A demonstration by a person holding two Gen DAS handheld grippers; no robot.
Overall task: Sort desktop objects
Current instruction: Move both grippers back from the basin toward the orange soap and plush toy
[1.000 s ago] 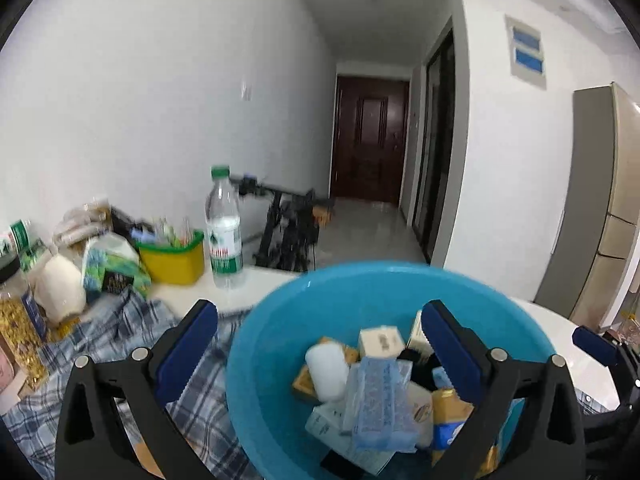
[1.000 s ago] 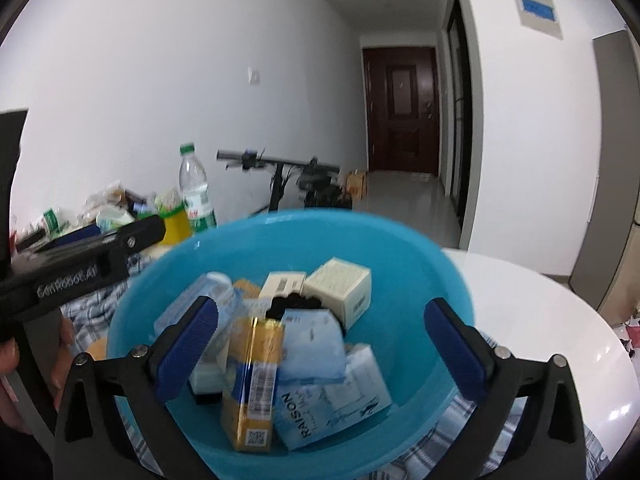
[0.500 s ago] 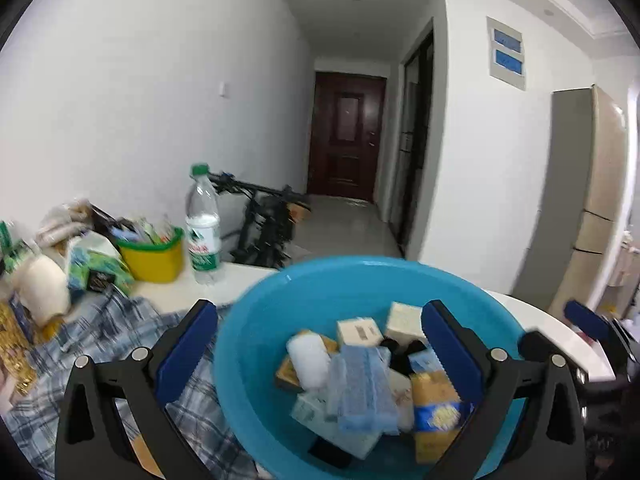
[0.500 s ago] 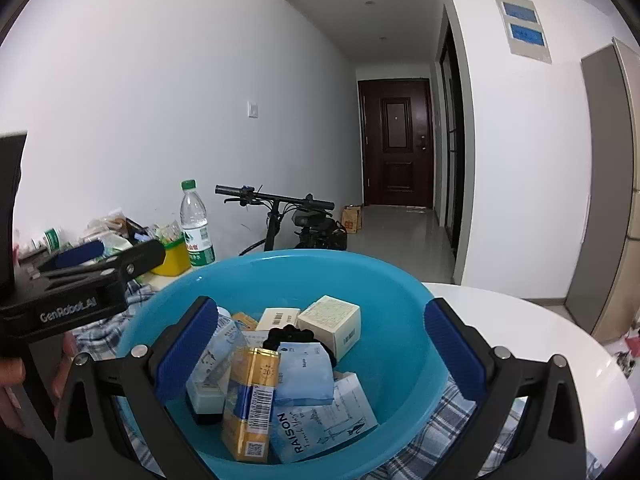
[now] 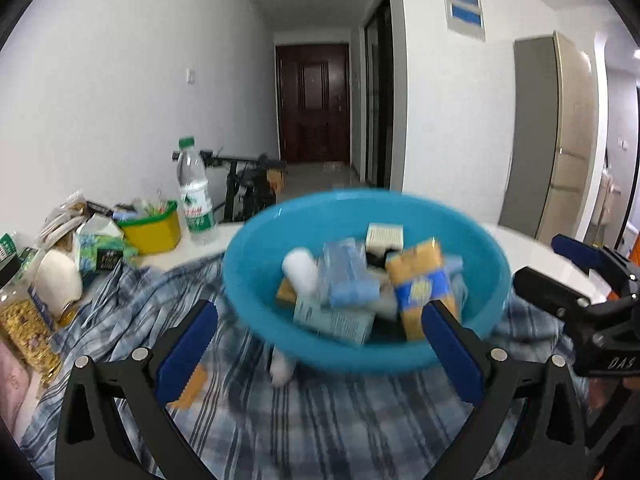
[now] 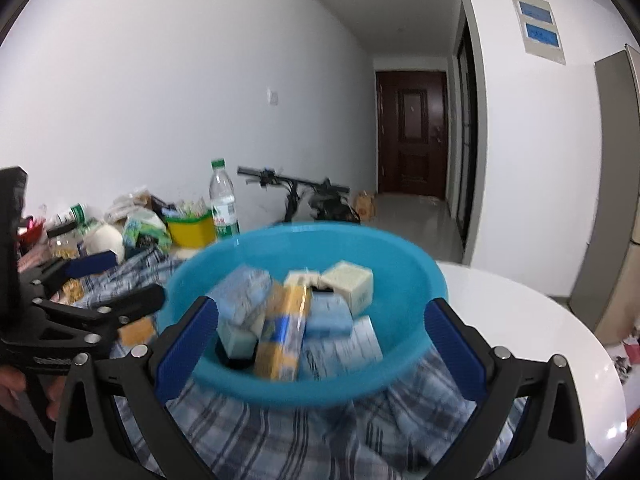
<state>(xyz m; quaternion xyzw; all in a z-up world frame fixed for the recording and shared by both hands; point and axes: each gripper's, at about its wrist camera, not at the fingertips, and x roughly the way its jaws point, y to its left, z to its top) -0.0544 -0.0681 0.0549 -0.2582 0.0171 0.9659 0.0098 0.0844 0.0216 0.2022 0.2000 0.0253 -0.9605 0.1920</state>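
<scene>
A: Round blue plastic basin [image 5: 366, 280] is sitting on the blue-and-white plaid cloth [image 5: 320, 412] over the white tabletop [image 6: 532, 320], holding a heap of small boxes and packets: a yellow-and-blue carton [image 6: 284, 332], a cream cube box [image 6: 348, 286], a pale blue pack [image 5: 348, 276].

B: Grippers?

A: Left hand-held gripper [image 5: 316, 344] is standing spread wide, gripping nothing. Right hand-held gripper [image 6: 320, 340] likewise, jaws apart and empty, both facing the basin.

B: Progress?

A: Judging it barely begun, or at the gathering stage. A small orange-yellow packet [image 5: 192, 386] and a white object [image 5: 282, 368] are lying loose on the cloth, outside the basin. Clutter is crowding the far left by the clear water bottle [image 6: 222, 204].
</scene>
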